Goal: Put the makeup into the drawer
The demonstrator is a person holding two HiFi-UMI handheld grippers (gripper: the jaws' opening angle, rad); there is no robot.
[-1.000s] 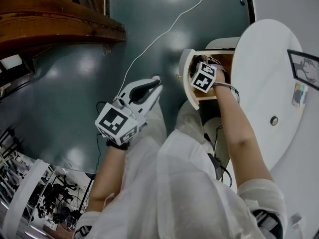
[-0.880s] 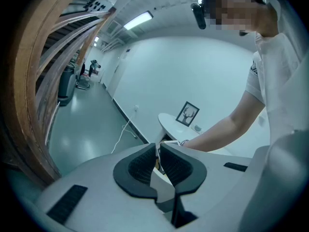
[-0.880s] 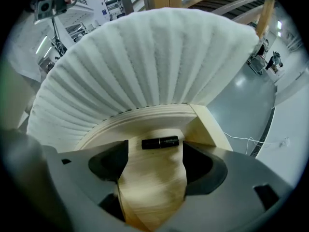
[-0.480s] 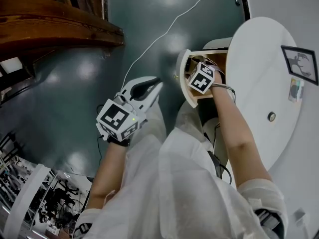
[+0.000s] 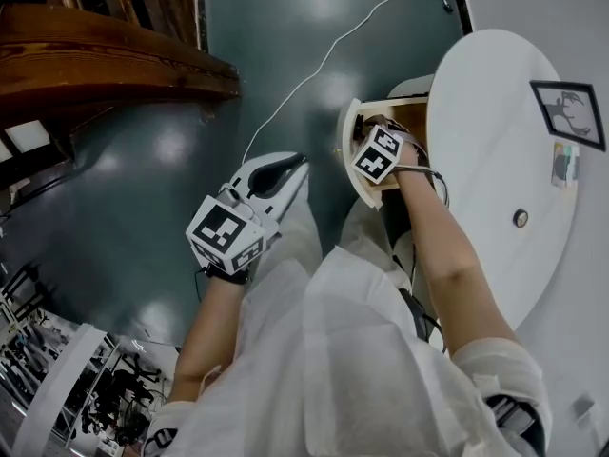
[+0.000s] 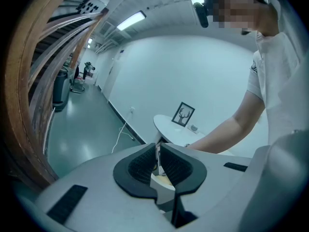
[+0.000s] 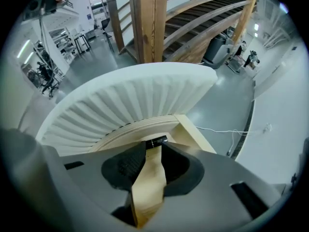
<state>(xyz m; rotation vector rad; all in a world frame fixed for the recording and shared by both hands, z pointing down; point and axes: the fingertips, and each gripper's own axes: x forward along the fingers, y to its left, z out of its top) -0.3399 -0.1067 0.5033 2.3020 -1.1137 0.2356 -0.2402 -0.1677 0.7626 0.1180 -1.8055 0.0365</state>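
Makeup: small dark tube, seen lying crosswise inside drawer, right at jaw tips of right gripper. Jaws just brought closer, gap left between them; no firm pinch on tube shown. Placement judged done. Gripper best lifted straight up, so tube is not dragged along and fluted drawer front is cleared. Left gripper pressed together, empty, held aside over floor; drawer could be pushed in with it.

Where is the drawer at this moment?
In the head view the drawer stands pulled out at upper centre. It juts from the left edge of the round white table, just above the person's right knee.
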